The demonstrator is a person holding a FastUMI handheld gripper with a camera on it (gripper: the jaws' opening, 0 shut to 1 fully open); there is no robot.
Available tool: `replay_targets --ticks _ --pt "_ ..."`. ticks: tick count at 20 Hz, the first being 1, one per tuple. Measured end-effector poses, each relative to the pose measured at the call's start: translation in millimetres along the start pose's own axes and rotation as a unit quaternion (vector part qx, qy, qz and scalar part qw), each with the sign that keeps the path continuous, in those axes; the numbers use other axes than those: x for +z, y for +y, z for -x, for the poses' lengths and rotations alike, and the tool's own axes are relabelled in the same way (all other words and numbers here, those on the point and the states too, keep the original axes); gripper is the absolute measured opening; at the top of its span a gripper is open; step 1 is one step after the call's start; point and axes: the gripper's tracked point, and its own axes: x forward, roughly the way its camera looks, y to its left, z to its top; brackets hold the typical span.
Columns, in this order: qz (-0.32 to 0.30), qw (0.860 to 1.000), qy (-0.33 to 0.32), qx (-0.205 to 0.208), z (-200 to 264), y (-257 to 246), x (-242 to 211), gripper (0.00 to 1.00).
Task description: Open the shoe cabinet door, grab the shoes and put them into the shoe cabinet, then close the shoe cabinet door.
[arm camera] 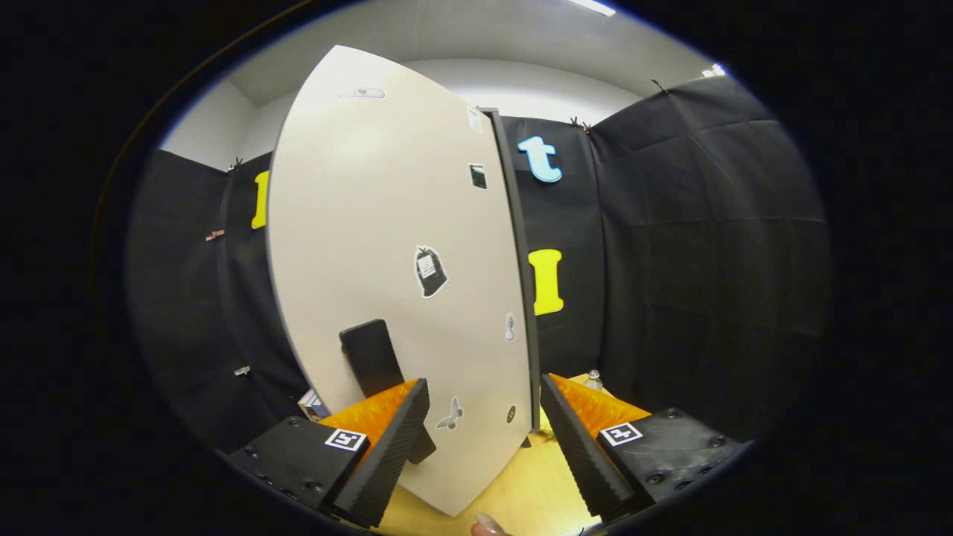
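The shoe cabinet door (387,223) is a tall pale panel with several small stickers, standing close in front of me. A dark edge (517,246) runs down its right side; I cannot tell whether the door is shut or ajar. A black block handle (370,353) is fixed low on the door, and its lower end passes behind my left finger (391,447). My gripper (484,381) is open, with the lower right part of the door face between the fingers and the door's right edge just inside the right finger (577,439). Nothing is gripped.
A yellow wooden surface (536,476) lies below the door. A small clear bottle (593,380) stands beyond the right finger, and a small box (313,406) sits left of the door's foot. A person's fingertip (488,525) shows just below the door. Black cloth walls surround the cabinet.
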Motion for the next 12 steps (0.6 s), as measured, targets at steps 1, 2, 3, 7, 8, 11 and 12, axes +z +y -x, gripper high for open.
replay_targets --ticks 1,2,3,7,8,11,12 --pt "0.002 1.000 0.003 0.006 0.0 10.2 -3.3 0.98" --pt "0.004 1.000 0.006 0.010 1.0 19.1 -6.8 0.98" --pt "0.008 1.000 0.009 0.012 1.0 26.8 -9.3 0.98" --pt "0.025 0.999 0.014 0.022 4.8 51.4 -17.2 0.98" --pt "0.029 0.999 0.011 0.026 6.6 57.7 -15.9 0.98" --pt "0.043 0.998 -0.002 0.034 10.9 73.7 -12.7 0.98" --pt "0.049 0.998 -0.006 0.038 12.2 78.2 -12.7 0.98"
